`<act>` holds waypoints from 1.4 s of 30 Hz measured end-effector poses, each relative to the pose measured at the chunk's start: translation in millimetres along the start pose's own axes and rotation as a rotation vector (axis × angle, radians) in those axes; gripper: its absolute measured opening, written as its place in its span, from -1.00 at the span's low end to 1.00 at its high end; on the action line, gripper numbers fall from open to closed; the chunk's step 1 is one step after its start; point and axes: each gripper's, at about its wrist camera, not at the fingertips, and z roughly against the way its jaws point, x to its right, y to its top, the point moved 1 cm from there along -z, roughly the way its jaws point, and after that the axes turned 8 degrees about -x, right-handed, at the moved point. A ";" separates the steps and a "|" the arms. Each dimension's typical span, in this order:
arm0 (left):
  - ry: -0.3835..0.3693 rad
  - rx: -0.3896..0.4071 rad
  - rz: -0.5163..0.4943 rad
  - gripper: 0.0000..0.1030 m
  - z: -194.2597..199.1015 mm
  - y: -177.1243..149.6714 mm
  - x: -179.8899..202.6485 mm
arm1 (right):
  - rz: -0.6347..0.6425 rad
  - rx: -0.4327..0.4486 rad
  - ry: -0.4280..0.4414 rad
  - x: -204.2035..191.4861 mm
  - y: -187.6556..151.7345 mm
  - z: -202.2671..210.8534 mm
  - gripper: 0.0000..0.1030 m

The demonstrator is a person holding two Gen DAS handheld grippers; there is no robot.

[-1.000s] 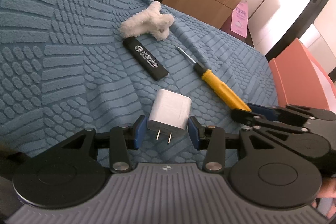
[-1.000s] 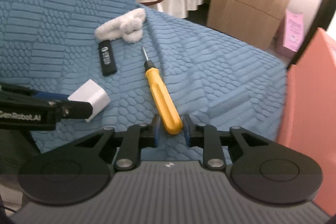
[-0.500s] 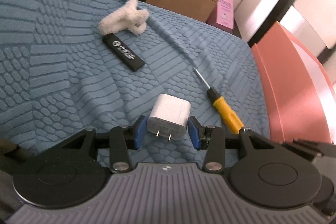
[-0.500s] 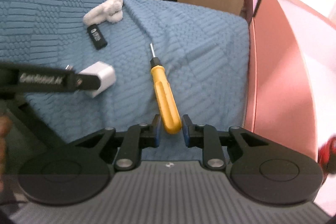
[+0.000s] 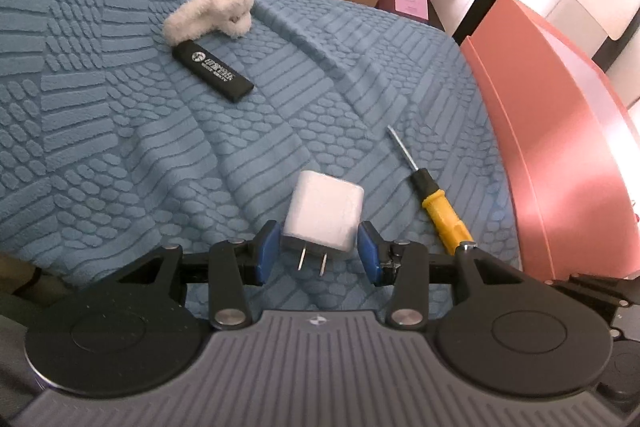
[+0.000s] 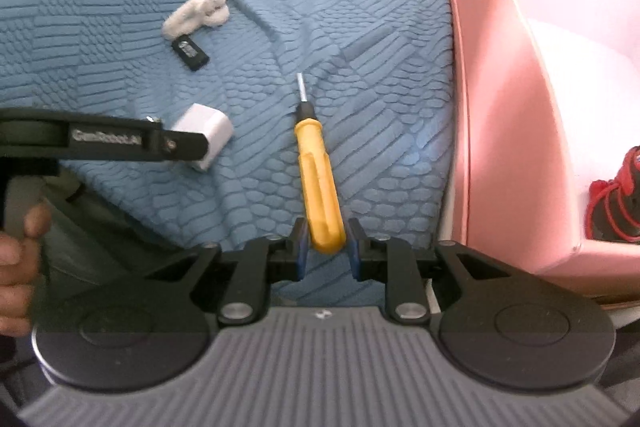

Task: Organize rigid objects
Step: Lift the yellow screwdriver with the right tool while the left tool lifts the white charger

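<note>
Two grips: boxy white charger (image 5: 323, 217); ribbed yellow screwdriver (image 6: 320, 183) over embossed blue fabric (image 5: 120, 131).

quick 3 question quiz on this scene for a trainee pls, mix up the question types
1. True or false: the left gripper is shut on the white charger.
2. Multiple choice: what does the right gripper hold? A) the black stick B) the screwdriver C) the fluffy clip
3. Short answer: which things lie on the blue cover untouched by either gripper?

Key
1. True. The pads press its sides, prongs pointing back at the camera.
2. B, gripped at the butt of its yellow handle.
3. The black stick and the fluffy clip, lying touching each other near the seat back.
</note>
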 end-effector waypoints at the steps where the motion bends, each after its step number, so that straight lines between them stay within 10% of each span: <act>1: 0.000 0.001 -0.003 -0.05 0.4 -0.3 -0.1 | 0.010 -0.001 0.003 -1.2 0.7 -1.0 -0.52; 42: -0.015 0.048 -0.028 0.17 2.6 14.6 0.0 | 0.201 0.113 -0.101 -28.3 25.3 -30.0 -0.60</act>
